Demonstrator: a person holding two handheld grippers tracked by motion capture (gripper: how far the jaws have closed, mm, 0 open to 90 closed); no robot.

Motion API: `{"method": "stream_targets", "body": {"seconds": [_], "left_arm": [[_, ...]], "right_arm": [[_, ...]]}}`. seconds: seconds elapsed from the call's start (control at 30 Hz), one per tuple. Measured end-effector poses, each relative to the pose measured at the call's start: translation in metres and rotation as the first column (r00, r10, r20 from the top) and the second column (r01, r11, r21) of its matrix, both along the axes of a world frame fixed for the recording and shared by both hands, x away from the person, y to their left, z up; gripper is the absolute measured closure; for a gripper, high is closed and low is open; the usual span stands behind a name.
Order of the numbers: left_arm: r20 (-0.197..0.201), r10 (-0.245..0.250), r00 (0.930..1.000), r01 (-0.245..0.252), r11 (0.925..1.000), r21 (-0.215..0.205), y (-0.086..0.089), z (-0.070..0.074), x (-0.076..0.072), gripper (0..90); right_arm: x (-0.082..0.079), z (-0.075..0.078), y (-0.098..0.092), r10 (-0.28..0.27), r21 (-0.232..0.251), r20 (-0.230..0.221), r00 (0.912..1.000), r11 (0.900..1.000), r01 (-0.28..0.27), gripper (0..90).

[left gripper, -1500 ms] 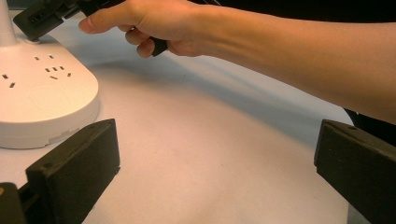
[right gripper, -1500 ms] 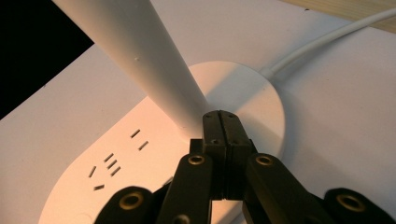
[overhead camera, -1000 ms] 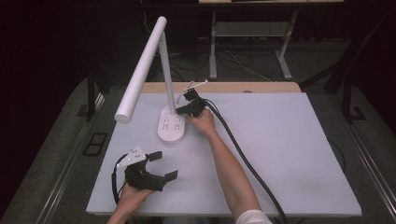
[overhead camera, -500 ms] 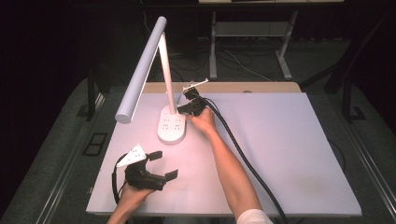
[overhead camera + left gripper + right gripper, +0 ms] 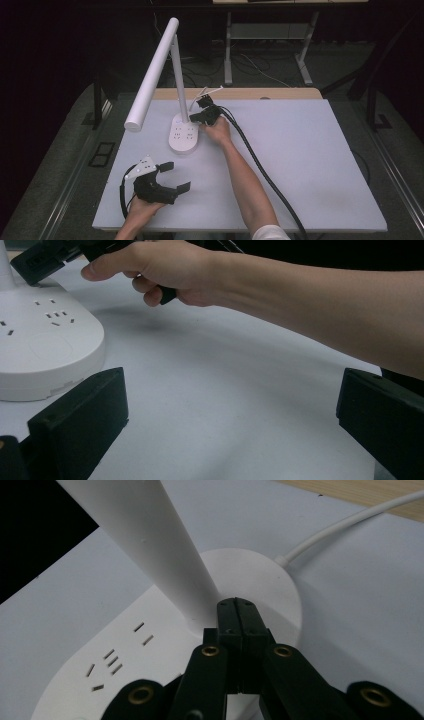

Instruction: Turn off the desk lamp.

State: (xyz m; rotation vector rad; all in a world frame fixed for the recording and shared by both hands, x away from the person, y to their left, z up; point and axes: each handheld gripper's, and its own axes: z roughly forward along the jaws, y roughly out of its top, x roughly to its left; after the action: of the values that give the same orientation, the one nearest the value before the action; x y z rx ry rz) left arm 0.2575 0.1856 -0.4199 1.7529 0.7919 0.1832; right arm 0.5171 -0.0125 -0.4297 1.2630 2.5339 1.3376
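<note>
Now right gripper (image 5: 235, 611) fingers together at lamp (image 5: 165, 565) stem, left gripper (image 5: 171, 176) fingers apart.

The lamp (image 5: 170, 90) looks like smooth white plastic with a soft satin sheen, its base (image 5: 165, 645) pierced by small dark socket slots. At the base's 1 o'clock a white cord (image 5: 350, 522) runs off, smooth and rubbery. The desk (image 5: 310, 165) wears a matt, pale grey sheet, faintly grainy up close, with a bare wood strip (image 5: 280, 93) at 12 o'clock. The right gripper (image 5: 239, 611) is matt black plastic with brass-coloured rivets; the left gripper (image 5: 225, 425) has dull black fingers (image 5: 80, 425).
</note>
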Motion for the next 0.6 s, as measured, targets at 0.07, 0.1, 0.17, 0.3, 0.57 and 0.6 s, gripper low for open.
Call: {"method": "stream_targets", "body": {"seconds": [0.07, 0.1, 0.17, 0.3, 0.57, 0.6], "left_arm": [[0.000, 0.002, 1.0000, -0.002, 1.0000, -0.001, 0.000, 0.000, 0.000, 0.0], [-0.001, 0.002, 1.0000, -0.002, 1.0000, -0.002, 0.000, 0.000, 0.000, 0.0], [0.000, 0.001, 1.0000, -0.001, 1.0000, -0.001, 0.000, 0.000, 0.000, 0.0], [0.000, 0.000, 1.0000, 0.000, 1.0000, 0.001, 0.001, 0.000, 0.000, 0.0], [-0.002, 0.001, 1.0000, -0.001, 1.0000, 0.000, 0.001, 0.000, 0.001, 0.0], [-0.002, 0.000, 1.0000, 0.000, 1.0000, 0.000, 0.001, 0.000, 0.001, 0.0]], "right_arm": [[0.000, -0.001, -0.001, -0.002, 0.010, 0.004, 1.0000, 1.000, 0.002, 90.0], [-0.001, -0.002, -0.001, -0.005, 0.014, 0.000, 1.0000, 1.000, 0.005, 90.0], [-0.001, -0.002, -0.002, -0.008, 0.016, -0.001, 1.0000, 1.000, 0.008, 90.0], [-0.001, 0.000, -0.002, -0.002, 0.006, 0.006, 1.0000, 1.000, 0.002, 90.0], [-0.006, 0.001, -0.009, -0.004, 0.005, 0.007, 1.0000, 1.000, 0.004, 90.0], [-0.006, 0.001, -0.010, 0.000, 0.005, 0.012, 0.9999, 1.000, 0.000, 90.0]]}}
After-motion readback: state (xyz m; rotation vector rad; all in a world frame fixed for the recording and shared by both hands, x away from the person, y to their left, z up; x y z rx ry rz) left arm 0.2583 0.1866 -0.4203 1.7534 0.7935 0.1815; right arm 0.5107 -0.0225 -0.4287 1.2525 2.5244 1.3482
